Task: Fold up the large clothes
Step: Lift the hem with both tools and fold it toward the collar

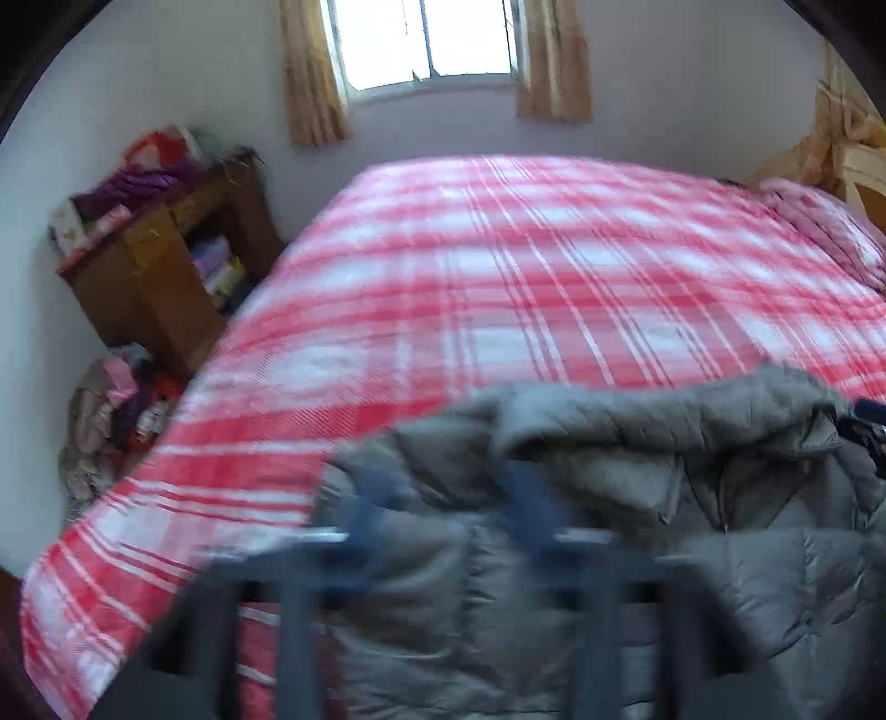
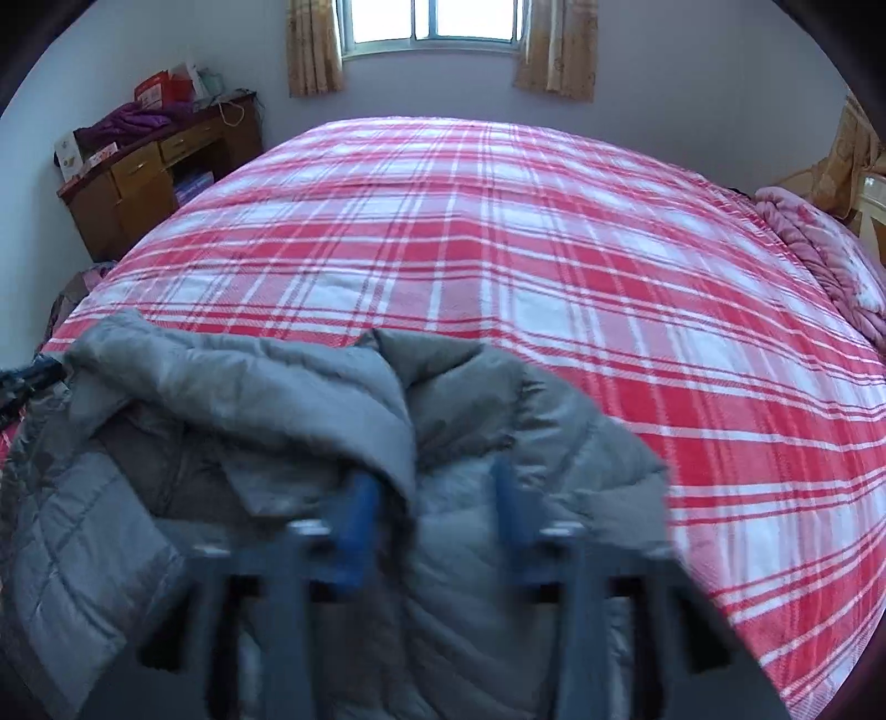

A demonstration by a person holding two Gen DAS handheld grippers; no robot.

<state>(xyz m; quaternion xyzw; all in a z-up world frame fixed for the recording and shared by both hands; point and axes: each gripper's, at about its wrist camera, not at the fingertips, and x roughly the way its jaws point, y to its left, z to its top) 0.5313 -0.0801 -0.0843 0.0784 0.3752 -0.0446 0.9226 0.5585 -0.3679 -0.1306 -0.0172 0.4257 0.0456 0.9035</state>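
A grey quilted puffer jacket (image 1: 637, 471) lies bunched at the near edge of a bed under a red and white plaid blanket (image 1: 498, 277). My left gripper (image 1: 446, 498) hovers over the jacket's left end, blurred, with its blue fingers wide apart and nothing pinched between them. In the right wrist view the jacket (image 2: 249, 399) fills the lower left, its collar folded over. My right gripper (image 2: 434, 504) stands above the jacket's right part. Its blue fingers (image 2: 362, 515) are apart, with fabric below the gap and no pad pressing on it. The plaid blanket (image 2: 526, 249) stretches away beyond.
A wooden desk (image 2: 144, 171) piled with purple clothes and boxes stands at the far left by the wall. Loose clothes (image 1: 105, 421) lie heaped on the floor beside the bed. A pink quilt (image 2: 819, 249) is bunched at the bed's far right. A curtained window (image 2: 432, 22) is behind.
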